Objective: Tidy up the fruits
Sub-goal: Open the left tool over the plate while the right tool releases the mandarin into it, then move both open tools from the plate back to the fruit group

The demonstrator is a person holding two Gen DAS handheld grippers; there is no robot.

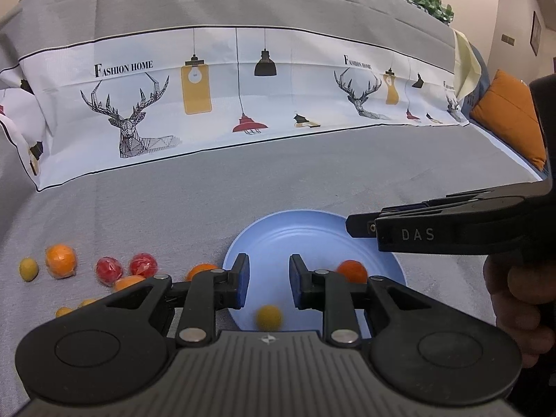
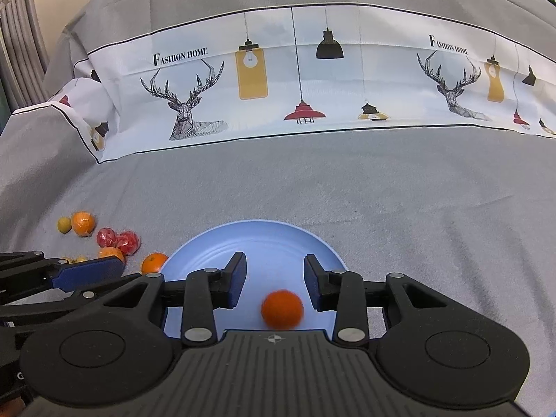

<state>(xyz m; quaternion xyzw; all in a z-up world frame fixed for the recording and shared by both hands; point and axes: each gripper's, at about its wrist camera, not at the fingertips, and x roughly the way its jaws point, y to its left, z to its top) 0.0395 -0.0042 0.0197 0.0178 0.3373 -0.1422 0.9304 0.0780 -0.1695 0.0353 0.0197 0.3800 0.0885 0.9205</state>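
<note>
A blue plate (image 1: 305, 229) lies on the grey cloth; it also shows in the right wrist view (image 2: 264, 239). My left gripper (image 1: 268, 279) is open over the plate's near edge, with a small yellow fruit (image 1: 268, 317) blurred below its jaws. An orange fruit (image 1: 352, 271) sits on the plate. My right gripper (image 2: 274, 279) is open above that orange fruit (image 2: 282, 309), which looks blurred. The right gripper also shows from the side in the left wrist view (image 1: 361, 224). Several loose fruits lie left of the plate: an orange (image 1: 60, 260), red ones (image 1: 109, 270), a yellow one (image 1: 28, 268).
A printed deer-and-lamp cloth (image 1: 226, 97) hangs over the sofa back behind the grey surface. An orange cushion (image 1: 510, 114) sits at the far right. More fruit shows in the right wrist view (image 2: 83, 224), with an orange (image 2: 154, 261) beside the plate rim.
</note>
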